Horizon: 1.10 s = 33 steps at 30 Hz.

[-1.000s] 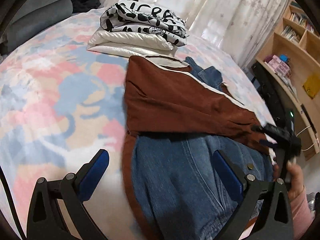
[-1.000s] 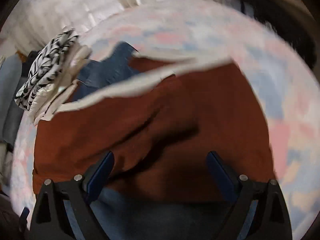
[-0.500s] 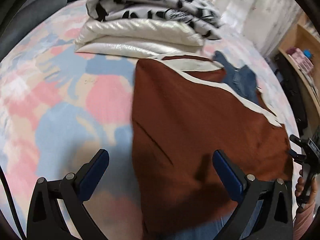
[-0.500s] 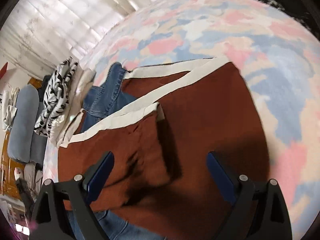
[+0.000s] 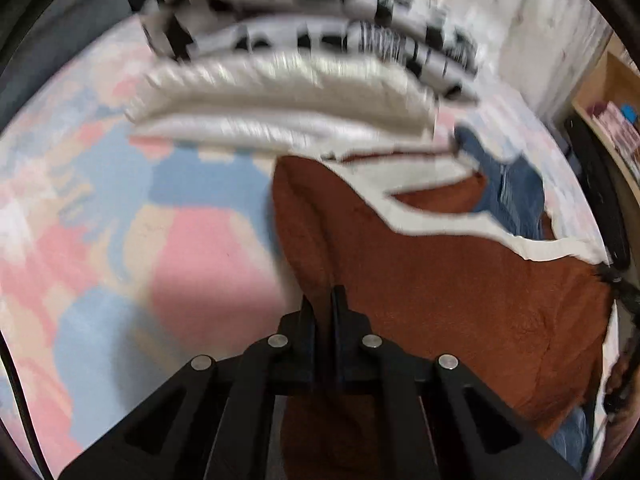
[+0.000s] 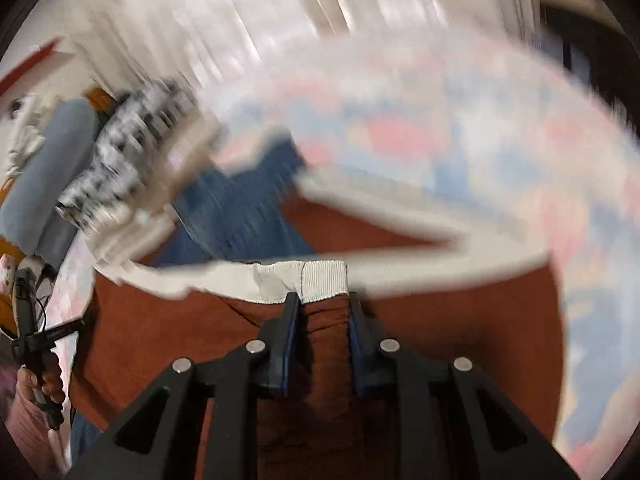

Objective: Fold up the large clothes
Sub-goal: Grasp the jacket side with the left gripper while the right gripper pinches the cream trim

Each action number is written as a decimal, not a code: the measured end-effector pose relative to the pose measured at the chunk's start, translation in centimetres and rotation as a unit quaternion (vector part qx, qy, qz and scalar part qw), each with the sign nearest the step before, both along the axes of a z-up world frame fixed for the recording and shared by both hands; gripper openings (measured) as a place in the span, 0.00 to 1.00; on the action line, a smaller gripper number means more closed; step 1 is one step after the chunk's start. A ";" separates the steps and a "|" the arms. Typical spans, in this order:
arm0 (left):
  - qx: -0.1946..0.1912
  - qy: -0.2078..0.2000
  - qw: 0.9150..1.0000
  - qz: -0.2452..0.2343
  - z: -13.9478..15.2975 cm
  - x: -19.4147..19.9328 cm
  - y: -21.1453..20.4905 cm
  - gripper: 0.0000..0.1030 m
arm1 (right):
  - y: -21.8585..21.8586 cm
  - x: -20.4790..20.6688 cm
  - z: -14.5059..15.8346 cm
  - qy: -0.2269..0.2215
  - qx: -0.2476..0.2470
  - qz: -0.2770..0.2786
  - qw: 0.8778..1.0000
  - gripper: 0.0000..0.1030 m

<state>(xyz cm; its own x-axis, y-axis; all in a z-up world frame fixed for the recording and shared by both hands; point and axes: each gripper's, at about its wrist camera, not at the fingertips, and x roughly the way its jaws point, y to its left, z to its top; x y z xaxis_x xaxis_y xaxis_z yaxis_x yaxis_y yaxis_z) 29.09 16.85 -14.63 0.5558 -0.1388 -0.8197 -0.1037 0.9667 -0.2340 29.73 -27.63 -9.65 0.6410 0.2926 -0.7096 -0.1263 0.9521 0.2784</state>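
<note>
A brown jacket with white ribbed trim and a blue denim part lies on the patterned bedspread. My left gripper is shut on the jacket's left edge. In the right wrist view the same jacket fills the lower frame. My right gripper is shut on a bunched fold of the brown cloth just below the white trim. The denim shows beyond the trim.
A stack of folded clothes, white under black-and-white print, lies just behind the jacket and also shows in the right wrist view. Curtains hang behind the bed. A wooden shelf stands at the right.
Both grippers were open above the jacket; both have now dropped onto it and shut on the cloth. The left one moved toward the folded stack.
</note>
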 end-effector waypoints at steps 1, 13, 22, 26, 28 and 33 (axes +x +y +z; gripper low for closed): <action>0.016 -0.018 1.000 0.003 0.4 -0.3 -0.3 0.05 | 0.0 -0.4 0.9 -0.027 0.003 -0.004 1.000 0.21; 0.151 -0.052 0.987 -0.005 1.9 -2.0 -3.2 0.08 | 1.2 0.1 -2.4 0.035 -0.118 -0.067 0.990 0.41; 0.076 -0.089 0.992 -0.048 8.8 -4.3 -8.0 0.12 | 1.9 -4.9 3.4 -0.021 -0.061 -0.029 0.997 0.61; 0.060 -0.053 0.992 -0.095 6.3 -2.8 -13.9 0.12 | 5.9 -4.7 3.1 -0.012 -0.001 0.024 1.000 0.61; 0.058 -0.028 0.991 -0.115 4.2 -2.1 -16.2 0.12 | 8.0 -4.5 2.0 0.002 0.013 0.045 0.999 0.60; 0.105 -0.005 0.986 -0.132 -1.3 -2.0 -18.5 0.12 | 10.6 -3.0 -3.0 0.062 -0.011 0.058 0.996 0.60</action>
